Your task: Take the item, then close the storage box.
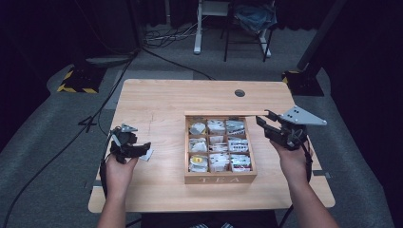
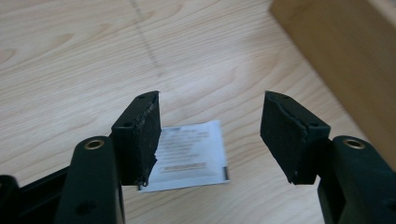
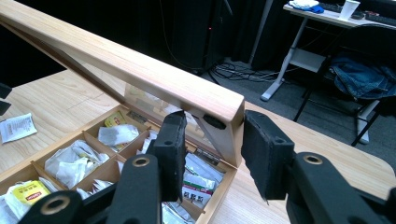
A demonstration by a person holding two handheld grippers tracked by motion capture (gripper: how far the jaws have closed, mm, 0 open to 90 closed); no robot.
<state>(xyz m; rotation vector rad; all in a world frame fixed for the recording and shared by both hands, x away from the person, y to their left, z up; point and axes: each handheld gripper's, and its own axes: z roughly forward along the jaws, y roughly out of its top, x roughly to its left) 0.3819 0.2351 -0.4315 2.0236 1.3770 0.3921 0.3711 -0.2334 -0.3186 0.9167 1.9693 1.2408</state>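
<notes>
**Tea box open, sachet on table**

Wooden box [image 1: 220, 178] marked "TEA" sits mid-table, nine compartments full of tea bags [image 1: 217, 144]. Right gripper [image 3: 211, 140] has jaws spread, straddling the raised lid's [image 3: 140, 74] corner. Left gripper [image 2: 210, 135] jaws released over a white printed sachet [image 2: 191, 156] flat on the table [image 1: 157, 99], just left of the box; print unreadable.

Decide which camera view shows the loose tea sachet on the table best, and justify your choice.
The left gripper view: the tea sachet lies flat between the open jaws, printed lines visible. The high view shows it small beside the left gripper; the right gripper view catches it at the far left edge.
</notes>
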